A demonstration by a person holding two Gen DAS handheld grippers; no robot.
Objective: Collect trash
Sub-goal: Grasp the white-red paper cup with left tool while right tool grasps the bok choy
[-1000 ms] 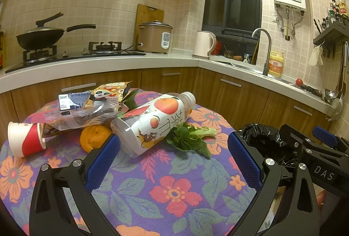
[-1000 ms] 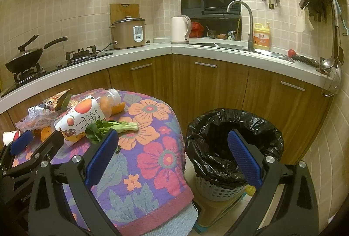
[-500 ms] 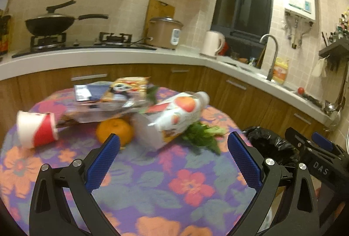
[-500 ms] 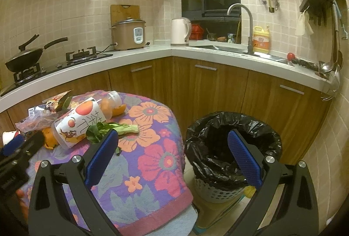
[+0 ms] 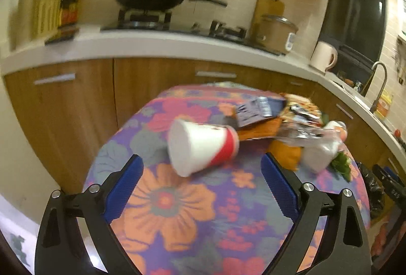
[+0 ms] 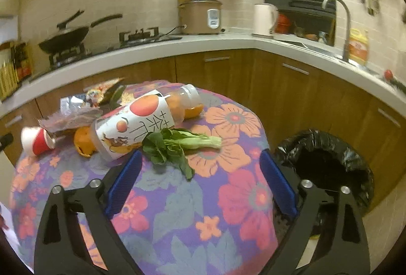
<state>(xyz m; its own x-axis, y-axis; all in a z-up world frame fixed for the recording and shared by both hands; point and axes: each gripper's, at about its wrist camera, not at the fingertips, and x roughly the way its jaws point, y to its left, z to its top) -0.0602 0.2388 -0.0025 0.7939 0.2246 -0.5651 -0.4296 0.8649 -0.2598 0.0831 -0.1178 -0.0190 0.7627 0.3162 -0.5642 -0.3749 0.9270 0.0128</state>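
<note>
- I am seeing the black-lined trash bin [image 6: 327, 168] whole only from the right wrist, standing on the floor just beside the table; the left wrist is catching only a sliver of it at its right edge.
- I am working over a round table under a flowered cloth [image 6: 228, 198], with wooden cabinets and a white counter [image 6: 228, 42] curving behind.
- I am holding the right gripper [image 6: 200, 188] with jaws wide apart and empty, the leafy green [image 6: 175, 144] lying just ahead between them and the juice bottle [image 6: 142, 122] on its side behind it.
- I am holding the left gripper [image 5: 201, 193] spread open and empty too, the tipped paper cup [image 5: 200, 145] lying just beyond its tips, blurred, with wrappers [image 5: 276, 115] behind.
</note>
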